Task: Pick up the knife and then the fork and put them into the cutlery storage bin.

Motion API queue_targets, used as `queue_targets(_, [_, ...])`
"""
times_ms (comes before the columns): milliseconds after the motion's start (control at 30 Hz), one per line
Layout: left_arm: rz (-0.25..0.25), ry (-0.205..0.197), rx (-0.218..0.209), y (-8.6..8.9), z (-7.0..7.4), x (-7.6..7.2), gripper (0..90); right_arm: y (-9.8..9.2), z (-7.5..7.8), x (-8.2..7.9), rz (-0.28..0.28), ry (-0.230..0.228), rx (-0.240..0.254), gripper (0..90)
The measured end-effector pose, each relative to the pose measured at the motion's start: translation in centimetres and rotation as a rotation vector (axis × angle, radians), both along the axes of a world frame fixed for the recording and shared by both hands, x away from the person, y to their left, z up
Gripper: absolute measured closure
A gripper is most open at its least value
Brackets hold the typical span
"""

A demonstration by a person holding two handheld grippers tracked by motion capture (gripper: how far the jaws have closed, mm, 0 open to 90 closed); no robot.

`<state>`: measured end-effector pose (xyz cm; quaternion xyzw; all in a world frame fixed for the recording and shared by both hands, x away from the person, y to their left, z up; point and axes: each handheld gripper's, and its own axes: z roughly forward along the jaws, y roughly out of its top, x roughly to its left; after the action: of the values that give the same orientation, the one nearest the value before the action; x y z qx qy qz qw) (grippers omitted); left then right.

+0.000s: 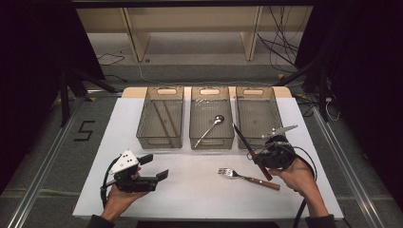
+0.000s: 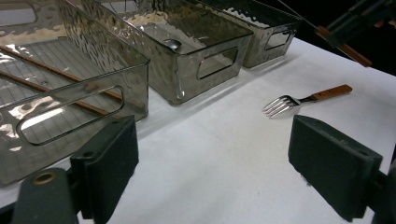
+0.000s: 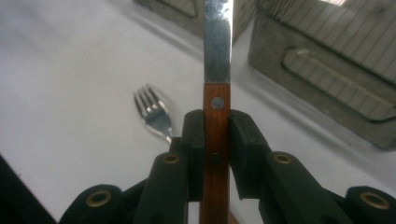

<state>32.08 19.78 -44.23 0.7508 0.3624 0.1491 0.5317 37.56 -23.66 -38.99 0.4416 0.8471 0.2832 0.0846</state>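
Knife — light, stiff, slick steel blade — sits pinched by its wooden handle in the right tool, lifted above the table near the right-hand bin; left tool gapes, holding nothing.

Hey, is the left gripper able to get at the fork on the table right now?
Probably yes: the left gripper is open and bare table lies between it and the fork.
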Motion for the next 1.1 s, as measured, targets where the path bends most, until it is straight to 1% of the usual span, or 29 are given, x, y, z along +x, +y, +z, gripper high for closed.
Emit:
queue_targets(67, [0.004,-0.002,0.000,0.0,0.0,0.0,15.7,-0.2,0.2,0.6,-0.015,-0.007,0.014,77.5])
queue_targets(133, [0.006,-0.005,0.003,0.1,0.0,0.0,15.7,-0.3,0.5,1.2,-0.030,-0.017,0.017,77.6])
queue_targets(300, [0.015,-0.002,-0.009,0.3,0.0,-0.1,15.7,-0.6,0.9,2.7,-0.060,-0.032,0.041,77.5])
queue_targets(433, [0.016,-0.002,-0.007,0.5,0.0,-0.1,15.7,-0.6,1.1,3.8,-0.081,-0.042,0.048,77.5])
queue_targets(667, [0.021,0.001,-0.015,0.5,0.0,-0.2,15.7,-0.6,1.8,5.1,-0.107,-0.058,0.063,77.5])
queue_targets(733, [0.019,-0.001,-0.009,0.6,0.0,-0.2,15.7,-0.5,2.0,5.5,-0.111,-0.062,0.070,77.5])
queue_targets(867, [0.019,-0.003,-0.013,0.6,0.0,-0.2,15.7,-0.5,2.3,6.2,-0.127,-0.069,0.079,77.5])
queue_targets(1100, [0.018,-0.003,-0.012,0.6,0.0,-0.3,15.7,-0.4,2.8,7.8,-0.160,-0.080,0.082,77.5])
